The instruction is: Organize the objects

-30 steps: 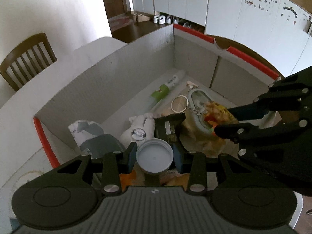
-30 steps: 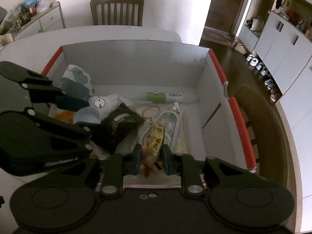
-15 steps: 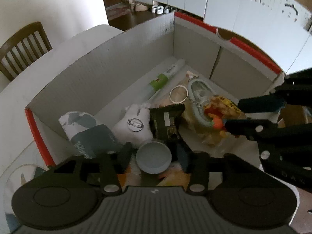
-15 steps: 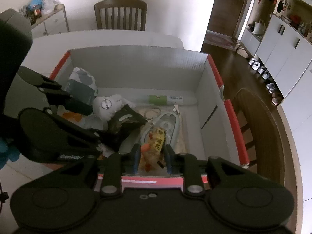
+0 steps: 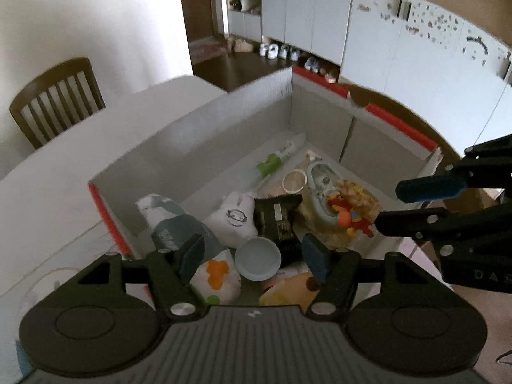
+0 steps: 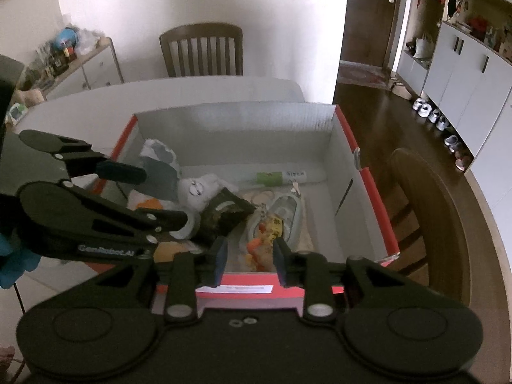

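A cardboard box (image 5: 198, 134) with red rim stands on the white table and holds several objects. A pale blue round lid (image 5: 258, 258) lies in it below my left gripper (image 5: 254, 252), which is open and empty above the box's near end. A clear snack bag (image 5: 348, 211) with yellow and orange contents lies in the box below my right gripper (image 6: 248, 251), which is open and raised above the box's near wall (image 6: 249, 288). The snack bag also shows in the right wrist view (image 6: 265, 233). A dark packet (image 5: 276, 214), a white plush (image 5: 232, 220) and a green-banded tube (image 5: 275, 158) lie beside them.
A pale green baby shoe (image 6: 286, 211) and a ring (image 5: 294, 181) lie in the box. Wooden chairs stand at the far table edge (image 6: 201, 51) and to the right (image 6: 425, 211). A sideboard with clutter (image 6: 64, 60) is at the far left.
Both grippers opened and rose. The left one let go of the blue lid; the right one let go of the snack bag. Both things now lie in the box.
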A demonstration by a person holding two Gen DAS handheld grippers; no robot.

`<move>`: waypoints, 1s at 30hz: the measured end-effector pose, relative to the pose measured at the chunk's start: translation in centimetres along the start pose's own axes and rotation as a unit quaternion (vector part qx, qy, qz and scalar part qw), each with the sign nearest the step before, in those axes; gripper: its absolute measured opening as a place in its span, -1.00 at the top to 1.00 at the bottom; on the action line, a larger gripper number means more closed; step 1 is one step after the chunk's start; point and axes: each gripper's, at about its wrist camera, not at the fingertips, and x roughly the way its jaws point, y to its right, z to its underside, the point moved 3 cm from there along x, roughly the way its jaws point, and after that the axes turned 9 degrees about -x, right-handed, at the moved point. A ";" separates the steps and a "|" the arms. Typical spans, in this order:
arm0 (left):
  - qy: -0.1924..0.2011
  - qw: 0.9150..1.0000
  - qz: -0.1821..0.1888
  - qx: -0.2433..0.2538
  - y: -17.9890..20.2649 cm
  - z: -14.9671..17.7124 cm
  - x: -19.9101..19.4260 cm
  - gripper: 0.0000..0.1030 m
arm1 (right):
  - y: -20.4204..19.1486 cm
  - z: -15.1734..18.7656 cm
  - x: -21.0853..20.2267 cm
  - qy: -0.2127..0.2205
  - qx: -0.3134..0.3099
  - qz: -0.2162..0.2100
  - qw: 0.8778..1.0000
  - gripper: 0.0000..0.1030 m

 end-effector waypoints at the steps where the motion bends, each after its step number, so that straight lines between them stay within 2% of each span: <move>1: 0.008 1.000 0.001 0.000 -0.1 0.0 -0.7 -0.29 | -0.2 0.0 -0.3 0.003 0.000 0.000 1.000 0.40; 8: 0.057 0.998 0.001 0.002 -0.5 0.3 -4.7 -0.29 | -1.4 -0.6 -2.5 0.034 0.003 -0.001 0.999 0.38; 19: 0.105 0.994 0.023 -0.025 -2.0 1.6 -10.0 -0.29 | -3.9 -0.5 -4.5 0.059 0.002 -0.004 0.998 0.26; 26: 0.116 0.992 0.034 -0.039 -2.4 2.6 -12.1 -0.29 | -4.9 -0.2 -5.7 0.074 0.010 -0.003 0.997 0.02; 28: 0.116 0.991 0.038 -0.045 -2.6 2.9 -12.4 -0.41 | -5.2 -0.1 -5.9 0.078 0.009 -0.003 0.997 -0.02; 30: 0.117 0.991 0.041 -0.051 -2.8 3.1 -12.6 -0.43 | -5.4 -0.1 -6.2 0.082 0.012 -0.005 0.997 -0.13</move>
